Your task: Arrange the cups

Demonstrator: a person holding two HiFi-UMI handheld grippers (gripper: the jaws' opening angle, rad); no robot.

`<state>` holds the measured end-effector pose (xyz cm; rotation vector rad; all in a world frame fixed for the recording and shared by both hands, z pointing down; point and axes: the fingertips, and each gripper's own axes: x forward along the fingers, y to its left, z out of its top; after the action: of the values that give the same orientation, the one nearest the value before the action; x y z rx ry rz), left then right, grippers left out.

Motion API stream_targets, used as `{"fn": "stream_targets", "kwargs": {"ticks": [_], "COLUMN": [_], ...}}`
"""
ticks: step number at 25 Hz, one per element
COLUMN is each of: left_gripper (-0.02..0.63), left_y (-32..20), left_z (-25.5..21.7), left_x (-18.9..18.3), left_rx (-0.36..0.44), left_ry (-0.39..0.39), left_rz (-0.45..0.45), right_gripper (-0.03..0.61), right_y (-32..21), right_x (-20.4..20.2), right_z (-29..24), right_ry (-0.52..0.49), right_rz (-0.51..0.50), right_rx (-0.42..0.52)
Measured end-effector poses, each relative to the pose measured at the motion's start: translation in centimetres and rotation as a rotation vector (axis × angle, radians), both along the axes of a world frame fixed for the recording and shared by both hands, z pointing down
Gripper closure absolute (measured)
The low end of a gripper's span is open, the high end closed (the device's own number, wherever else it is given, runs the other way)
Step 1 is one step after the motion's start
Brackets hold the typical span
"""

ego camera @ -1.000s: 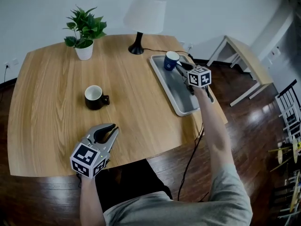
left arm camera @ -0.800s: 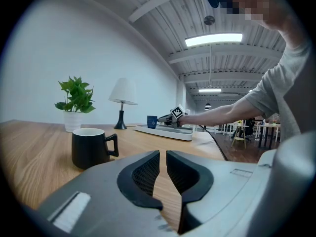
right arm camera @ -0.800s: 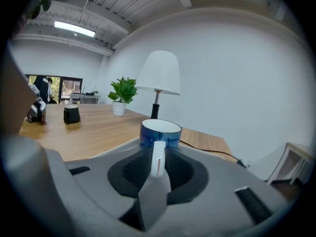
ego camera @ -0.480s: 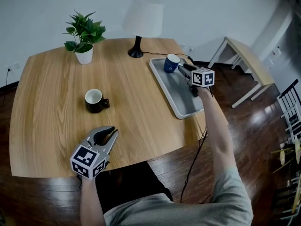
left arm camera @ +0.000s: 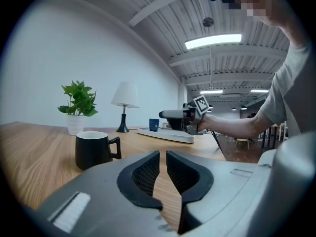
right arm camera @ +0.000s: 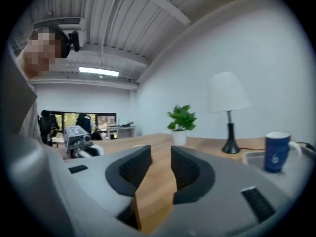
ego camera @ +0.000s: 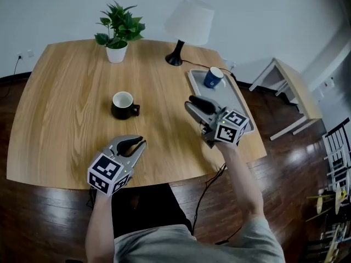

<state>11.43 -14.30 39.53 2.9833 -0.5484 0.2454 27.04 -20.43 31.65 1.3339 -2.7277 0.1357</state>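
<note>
Away from the blue cup [ego camera: 213, 77] and the grey tray [ego camera: 233, 95] comes the right hand-held gripper [ego camera: 193, 103], now out over the middle of the worktop [ego camera: 66, 103], while the left hand-held gripper [ego camera: 138, 142] keeps its place by the near edge. That left one looks parked out of the way, its jaws a thin slit apart with only wood showing between them. Just beyond it the black mug [ego camera: 123, 106] stands upright off the tray, handle to the right, so it is probably the next cup to fetch. The right one points towards it, and its jaws have just been closing; they stand partly apart with nothing between them. Farther right, the blue cup stands upright at the tray's far end, seemingly set down. The tray's near end is covered by the right gripper, the cup's white mark is too small to read, and the mug is blocked in the right gripper view.
</note>
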Motion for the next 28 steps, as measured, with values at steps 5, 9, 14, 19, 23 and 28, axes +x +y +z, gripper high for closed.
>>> {"fn": "stream_targets", "kwargs": {"ticks": [5,9,14,19,23,28], "left_gripper": [0.561,0.561,0.561,0.561,0.561,0.561], "left_y": [0.0,-0.6,-1.4,-1.7,-1.6,-1.5], "left_z": [0.4,0.3,0.0,-0.6,-0.5,-0.6], "left_x": [0.3,0.0,-0.7,-1.4,-1.3,-1.4], "left_rx": [-0.004,-0.002,-0.003,-0.004,-0.004,-0.006], "left_ry": [-0.003,-0.004,-0.006,0.004,0.006,0.007], "left_rz": [-0.001,-0.045,-0.096,-0.107,-0.096,-0.094], "right_gripper": [0.457,0.457,0.458,0.459,0.459,0.459], "right_y": [2.3,2.1,1.4,1.3,1.2,1.3], "right_x": [-10.7,-14.2,-15.4,-15.5,-15.4,-15.4], "right_z": [5.3,6.6,7.4,7.1,7.2,7.2], "right_ry": [0.072,0.051,0.049,0.038,0.039,0.038], "right_rz": [-0.163,-0.185,-0.156,-0.137,-0.134,-0.126], "right_rx": [-0.041,-0.061,-0.069,-0.058,-0.062,-0.067]}}
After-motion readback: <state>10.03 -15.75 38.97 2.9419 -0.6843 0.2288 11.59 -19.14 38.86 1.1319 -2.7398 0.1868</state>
